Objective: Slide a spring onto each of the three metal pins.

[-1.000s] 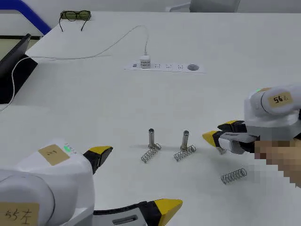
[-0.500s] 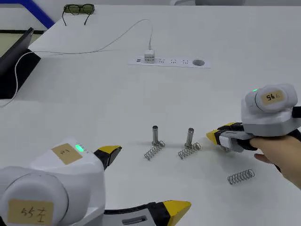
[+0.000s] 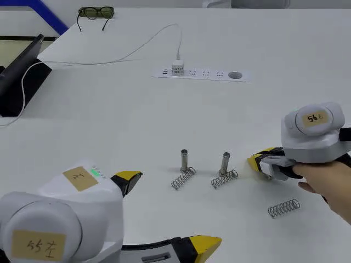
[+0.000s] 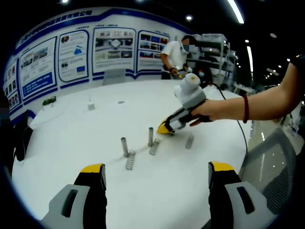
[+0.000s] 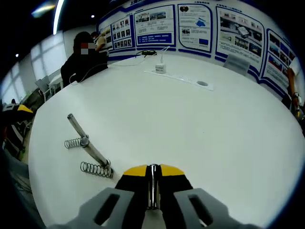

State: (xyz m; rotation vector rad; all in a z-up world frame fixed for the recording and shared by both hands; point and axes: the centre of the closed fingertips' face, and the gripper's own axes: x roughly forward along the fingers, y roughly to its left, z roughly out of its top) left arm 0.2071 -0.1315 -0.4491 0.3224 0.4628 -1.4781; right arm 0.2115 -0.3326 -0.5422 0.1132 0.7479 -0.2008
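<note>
the right tool (image 5: 152,170) is clamped on a metal pin (image 5: 152,191), low over the table (image 3: 109,126). the left tool (image 4: 157,168) gapes wide, holding nothing. just beside the right tool a near pin (image 3: 225,162) stands upright, a spring (image 3: 224,178) lying at its foot; a far pin (image 3: 184,159) with a second spring (image 3: 182,178) stands beyond. a third spring (image 3: 284,207) lies loose near the hand (image 3: 329,183).

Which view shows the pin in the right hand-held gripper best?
Right gripper view: the pin sits between the shut jaws of the right hand-held gripper, close and sharp. In the head and left gripper views that gripper mostly hides it.
</note>
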